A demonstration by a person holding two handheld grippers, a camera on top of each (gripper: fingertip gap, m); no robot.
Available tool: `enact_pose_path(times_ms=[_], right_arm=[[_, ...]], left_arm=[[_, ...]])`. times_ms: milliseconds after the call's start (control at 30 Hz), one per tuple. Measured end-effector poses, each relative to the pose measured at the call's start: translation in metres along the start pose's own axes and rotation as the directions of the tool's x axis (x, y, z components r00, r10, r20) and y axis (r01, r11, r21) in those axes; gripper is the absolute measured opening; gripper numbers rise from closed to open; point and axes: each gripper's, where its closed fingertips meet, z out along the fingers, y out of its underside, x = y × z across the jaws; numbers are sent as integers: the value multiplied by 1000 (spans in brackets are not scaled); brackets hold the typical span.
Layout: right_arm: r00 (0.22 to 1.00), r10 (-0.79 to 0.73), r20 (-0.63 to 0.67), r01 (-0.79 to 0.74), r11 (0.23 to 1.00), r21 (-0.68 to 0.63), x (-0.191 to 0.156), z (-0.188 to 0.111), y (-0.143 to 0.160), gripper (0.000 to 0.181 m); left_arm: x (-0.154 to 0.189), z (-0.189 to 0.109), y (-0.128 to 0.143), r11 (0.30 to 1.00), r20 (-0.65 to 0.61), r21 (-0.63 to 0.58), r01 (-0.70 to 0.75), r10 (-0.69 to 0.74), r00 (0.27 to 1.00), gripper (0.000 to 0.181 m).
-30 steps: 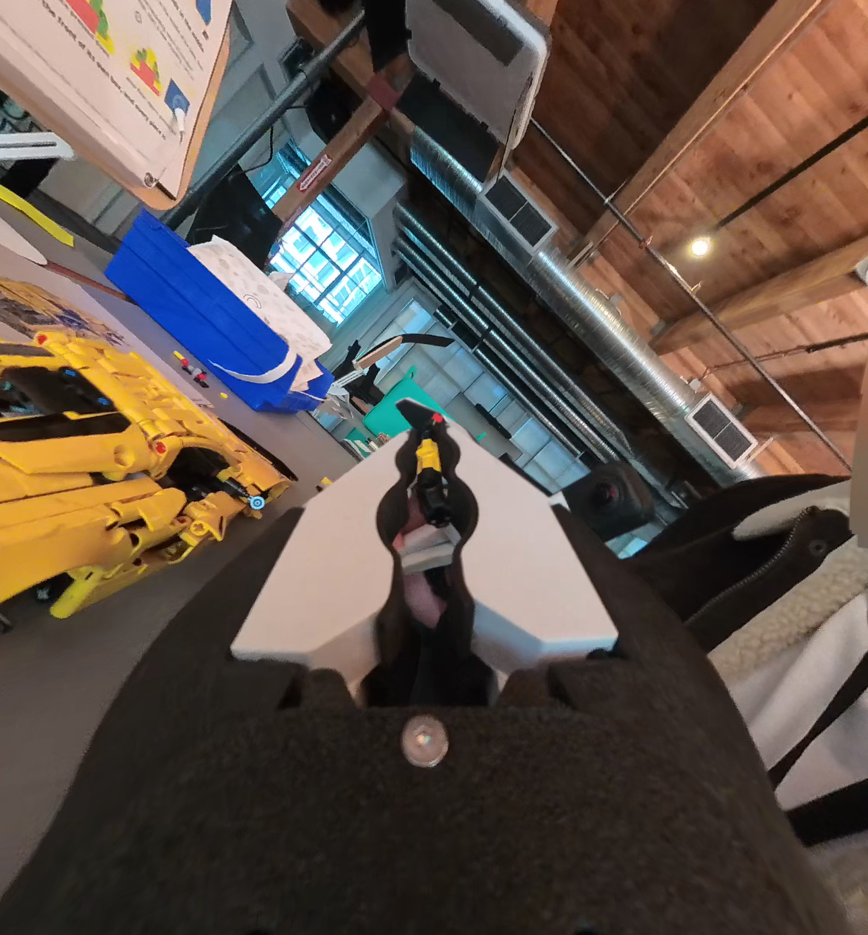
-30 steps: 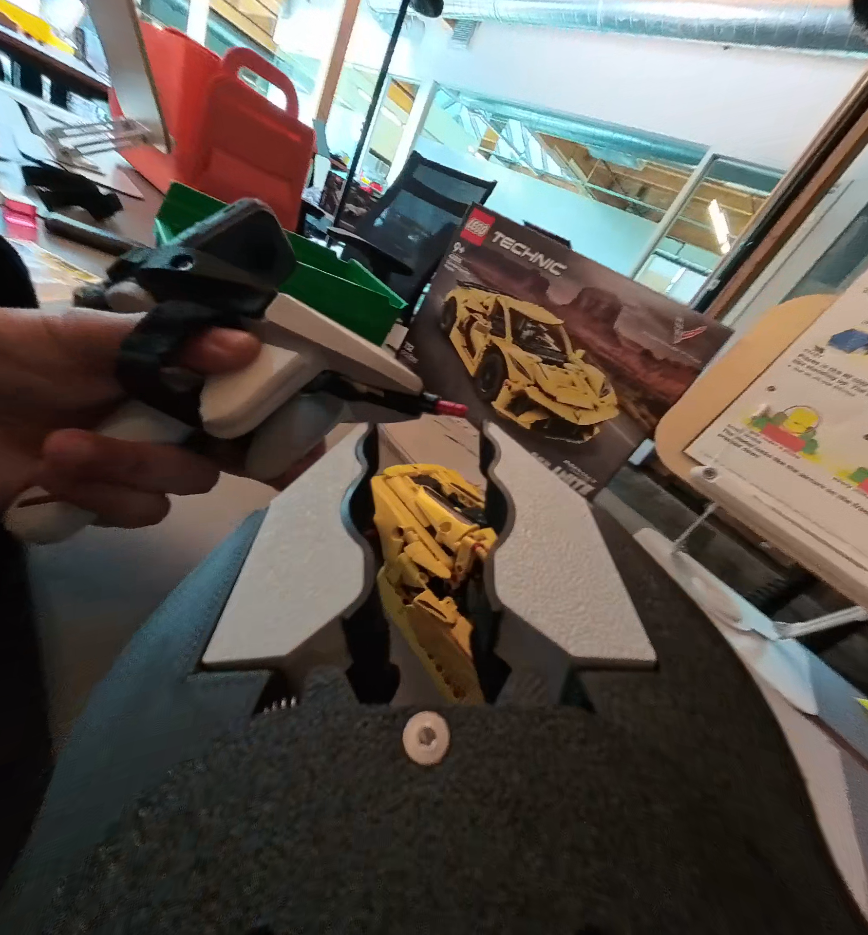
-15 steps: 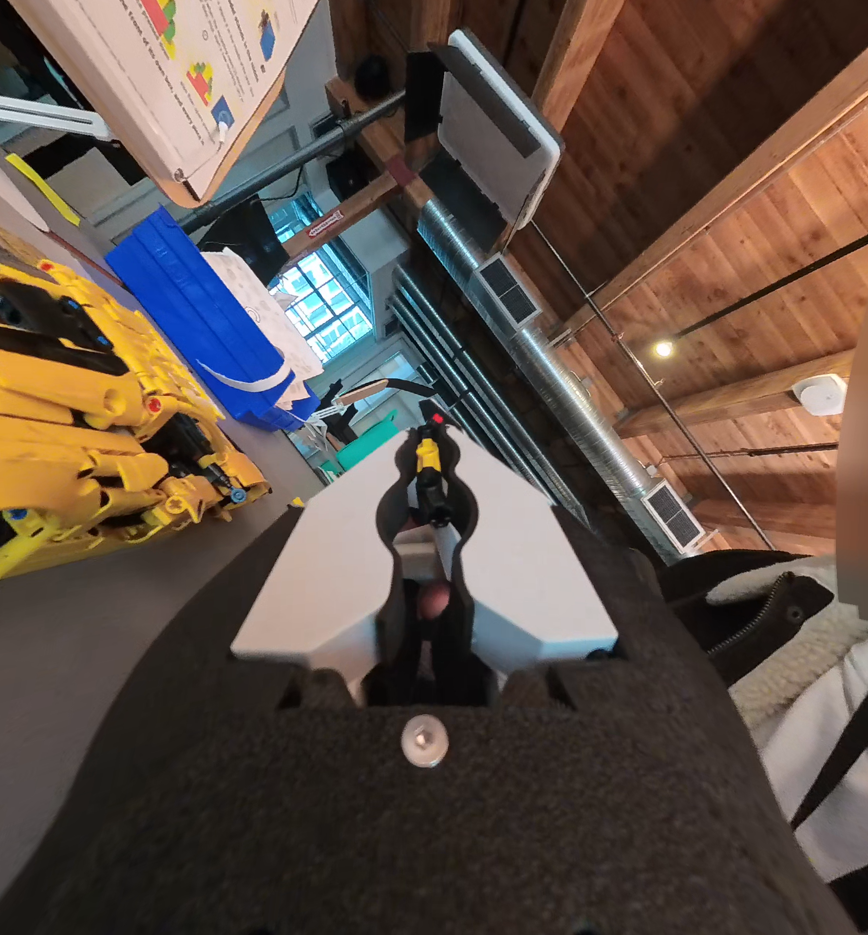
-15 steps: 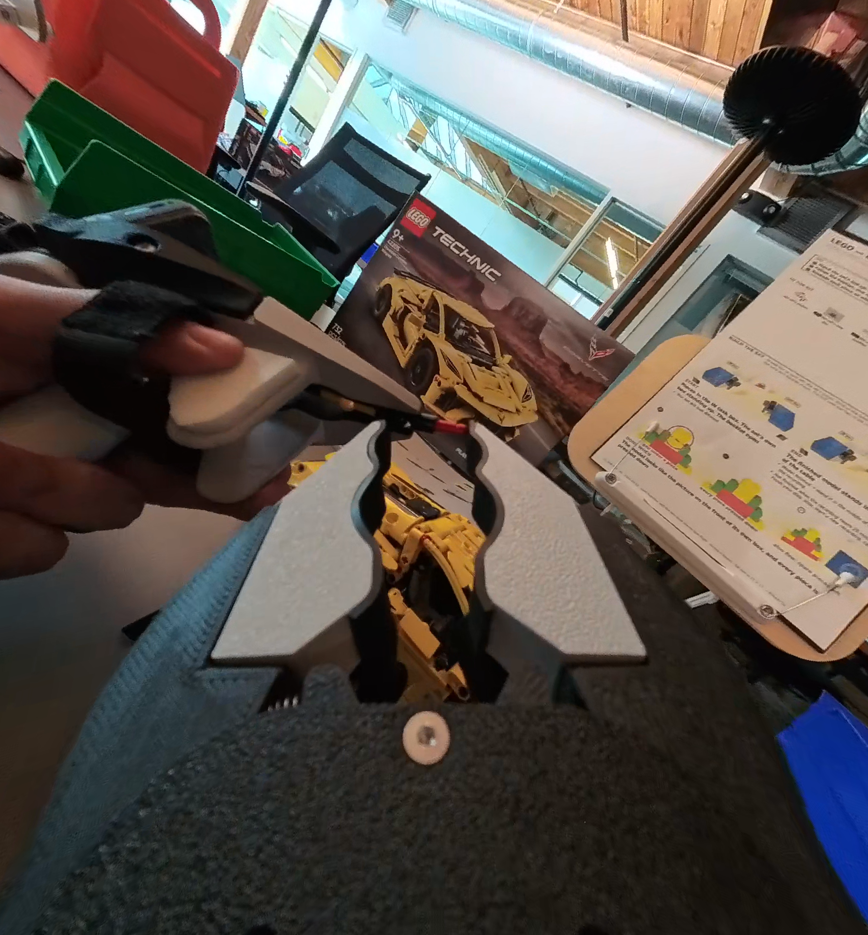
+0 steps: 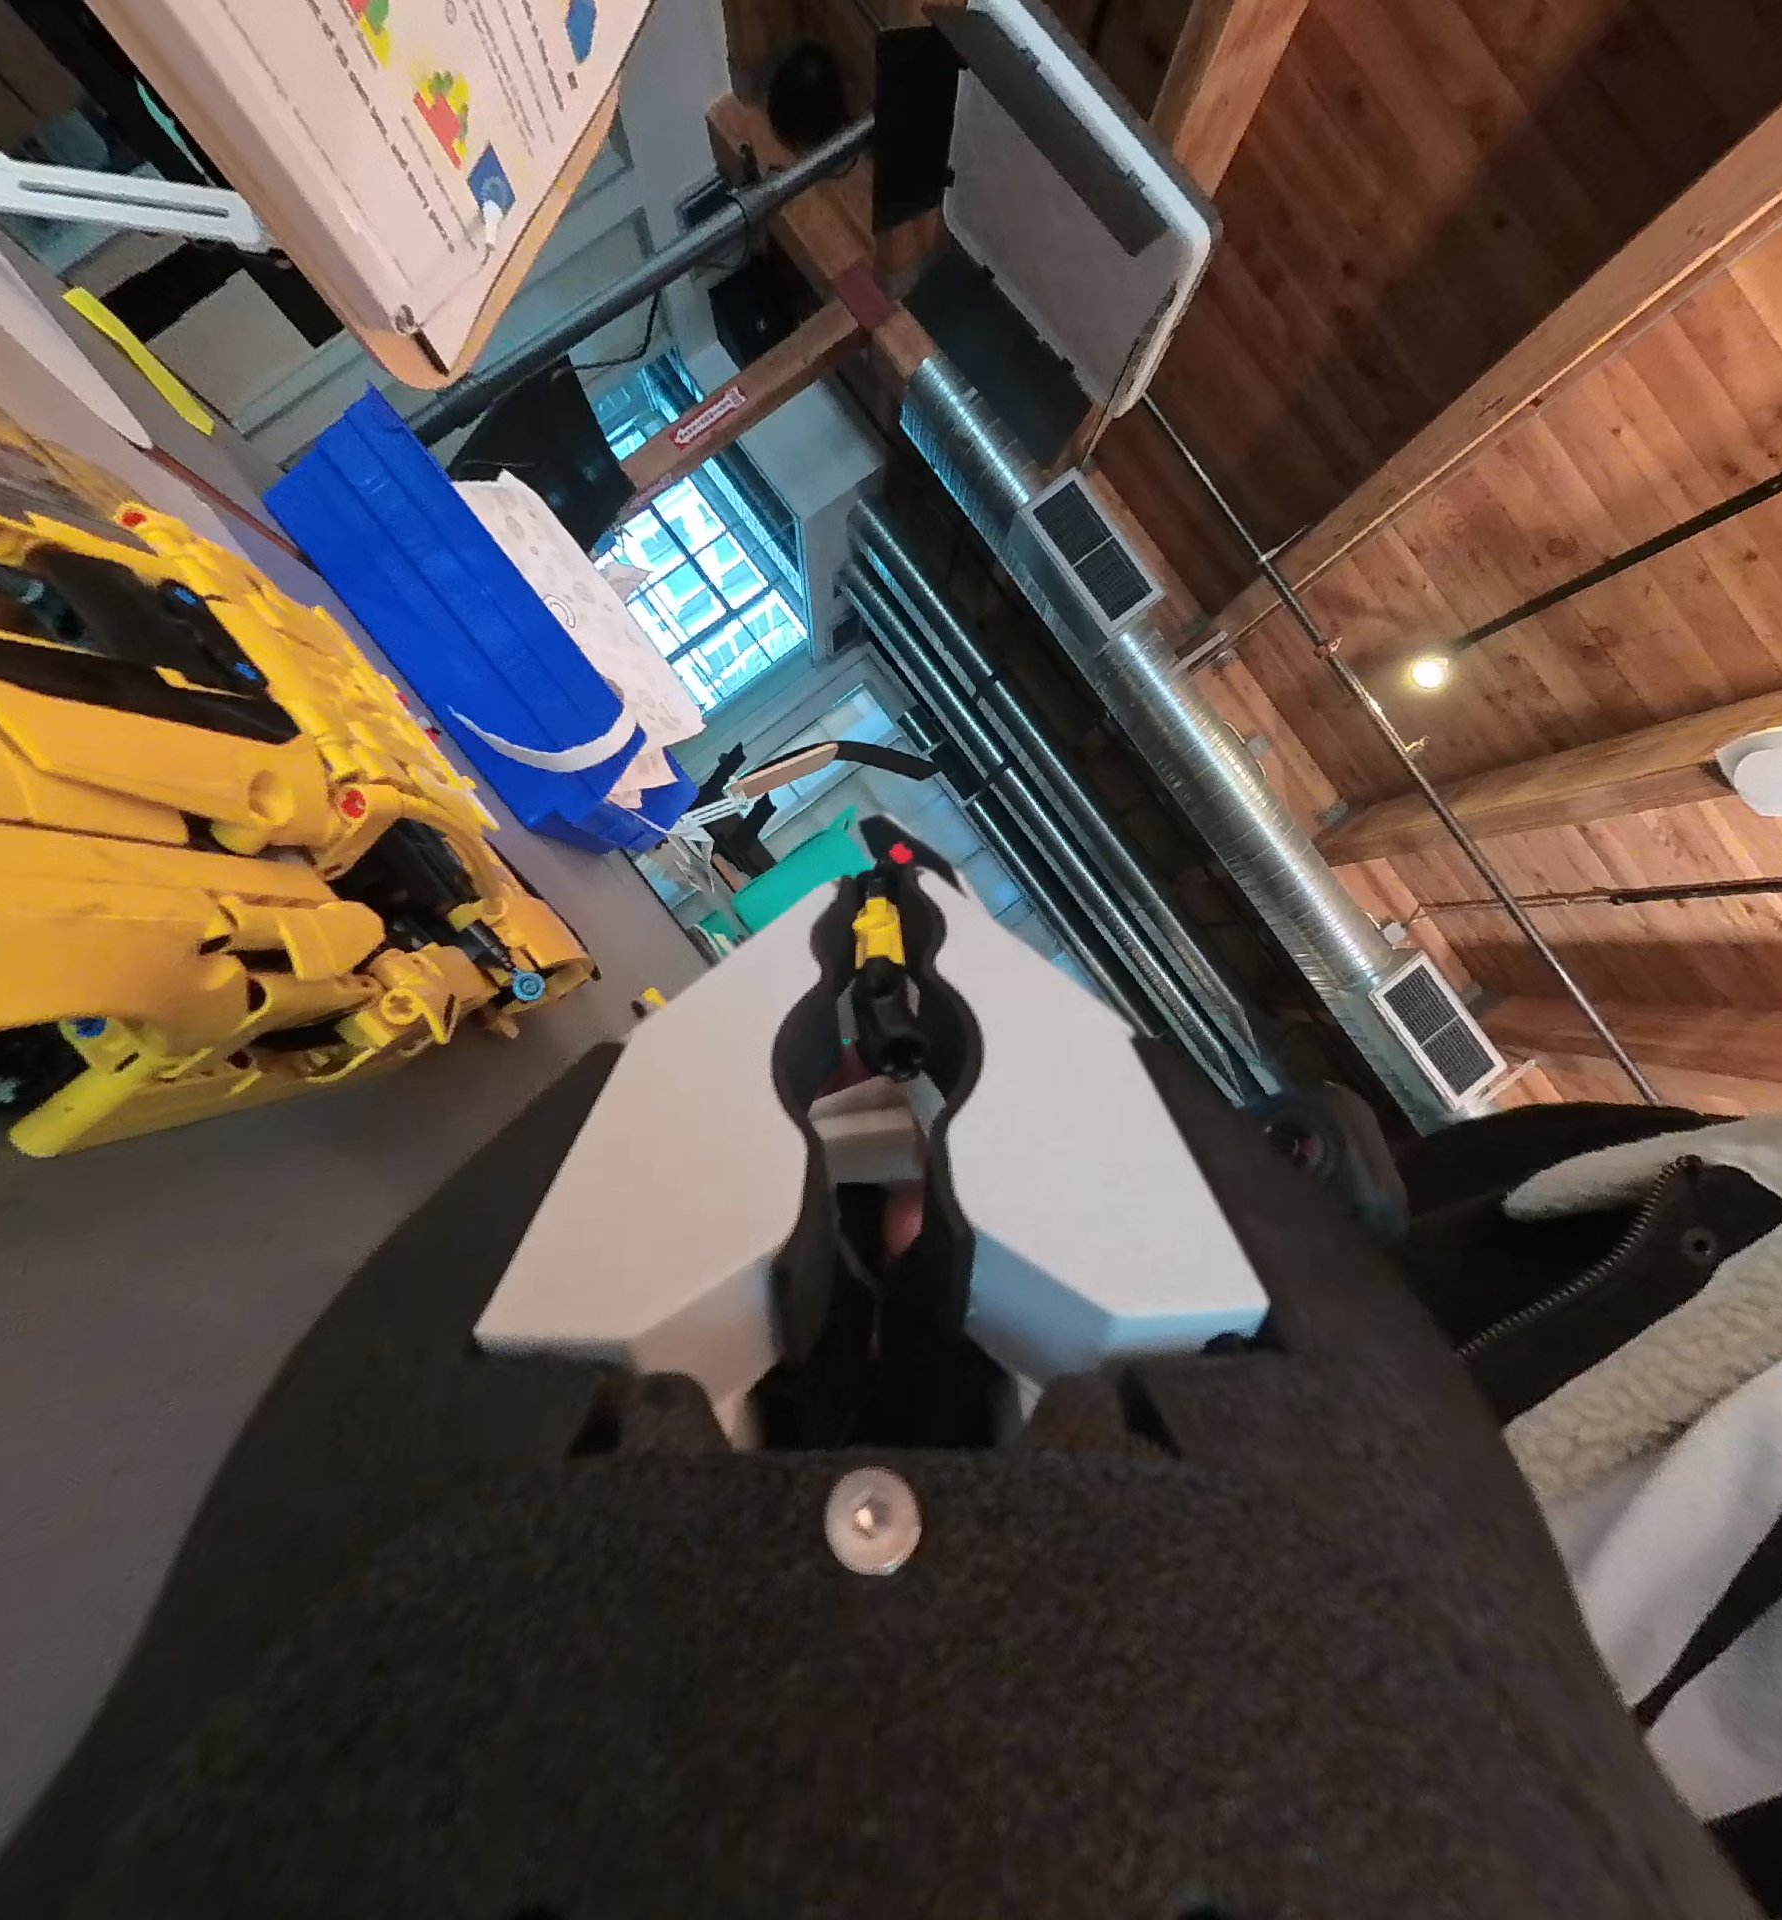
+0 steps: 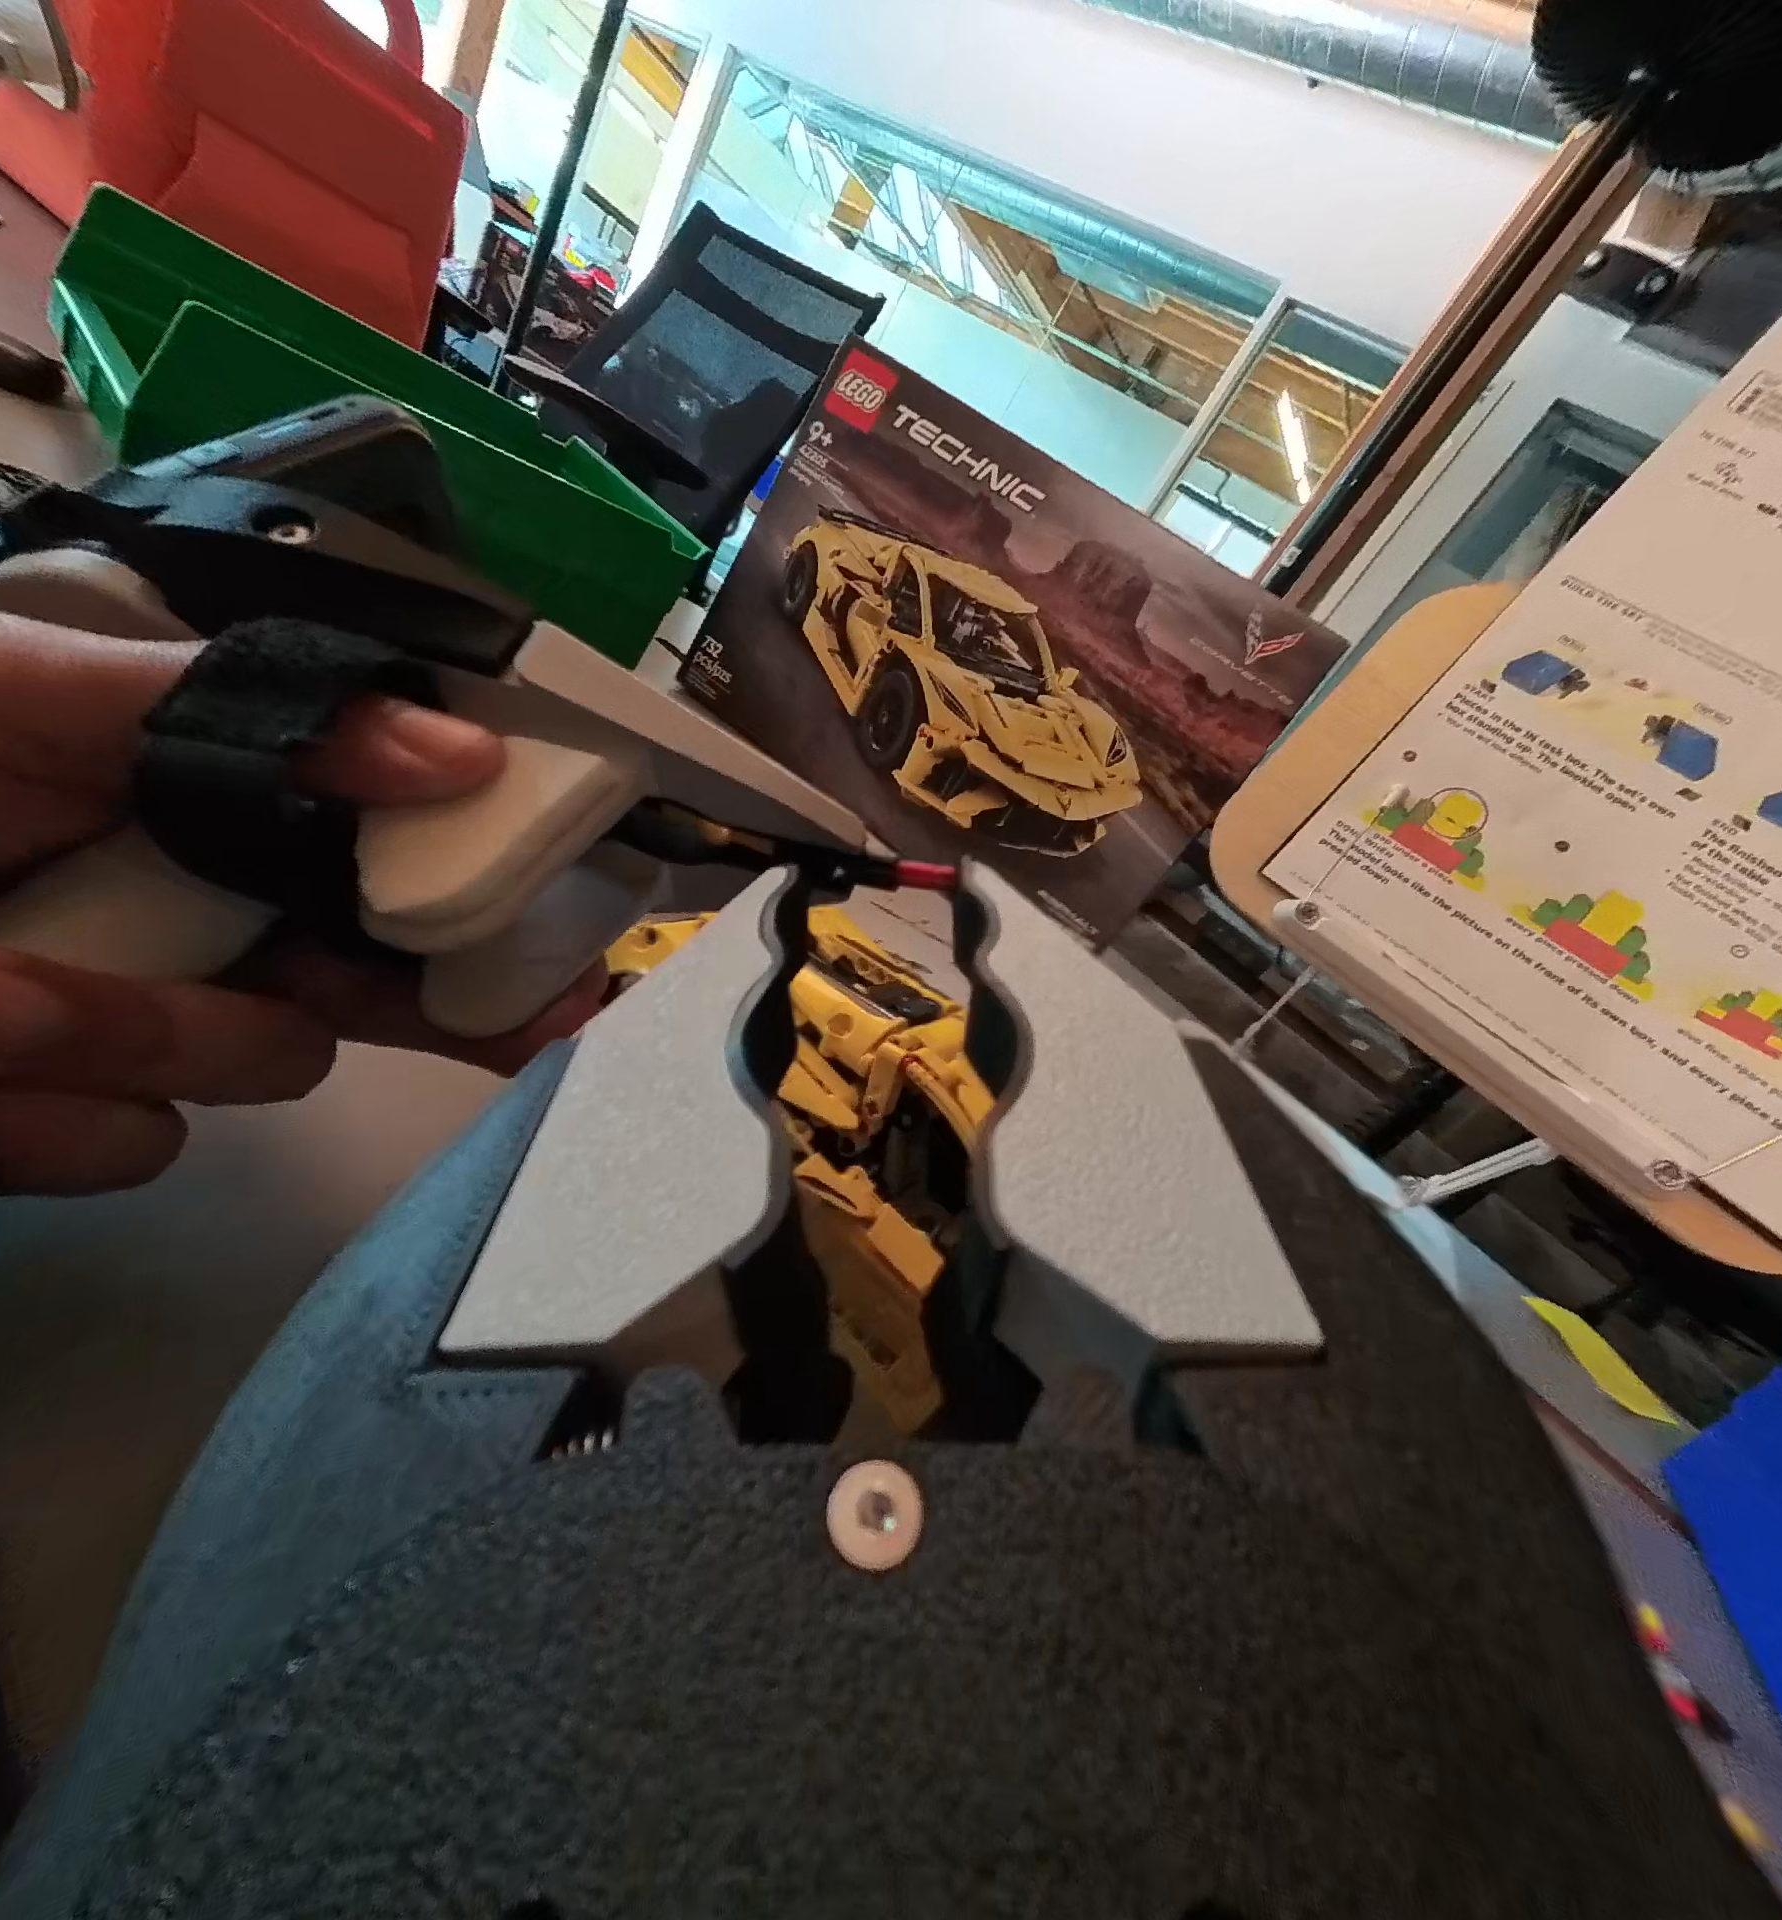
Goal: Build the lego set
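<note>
My left gripper (image 5: pixel 882 914) is shut on a small lego piece (image 5: pixel 876 928), a black pin with a yellow bush and a red tip, and holds it in the air. In the right wrist view a hand holds this left gripper (image 6: pixel 845 852) at the left, and the piece's red tip (image 6: pixel 923 876) lies level with the tips of my right gripper (image 6: pixel 871 894). The right gripper is open and empty, jaws a small way apart. The yellow lego car (image 5: pixel 191 831) lies on the grey table, left of the left gripper. It also shows through the right gripper's gap (image 6: pixel 866 1049).
The lego set's box (image 6: pixel 970 665) stands behind the car. An instruction board (image 6: pixel 1614 831) on a stand is at the right. Green bin (image 6: pixel 399 468) and red bin (image 6: pixel 274 156) at the back left. A blue bin (image 5: pixel 451 613) lies beyond the car. A person's jacket (image 5: pixel 1645 1299) is at the right. Left and right tips are no more than a few centimetres apart.
The right gripper has tilted upward and its jaws have narrowed a little. The left gripper still holds the piece, and the car has shifted in its view.
</note>
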Motion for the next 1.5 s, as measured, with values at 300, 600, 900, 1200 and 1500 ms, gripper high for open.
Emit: enact_pose_path(times_ms=[300,600,900,1200,1500], right_arm=[[1000,15,27,-15,1000,2,0,-3,2,24],[486,650,584,-665,709,-236,-10,-50,-13,28],[341,672,657,-716,639,-282,-7,-60,-23,12],[390,674,627,-707,656,-265,4,-61,-15,7],[445,699,560,-696,663,-275,34,-80,10,7]], left_arm=[[0,2,3,999,9,-43,-34,34,999,7],[34,3,31,860,-144,-267,-436,412,900,7],[43,5,43,828,-202,-291,-480,438,876,7],[35,4,40,837,-155,-316,-446,418,895,10],[21,1,42,793,-99,-372,-482,482,870,14]])
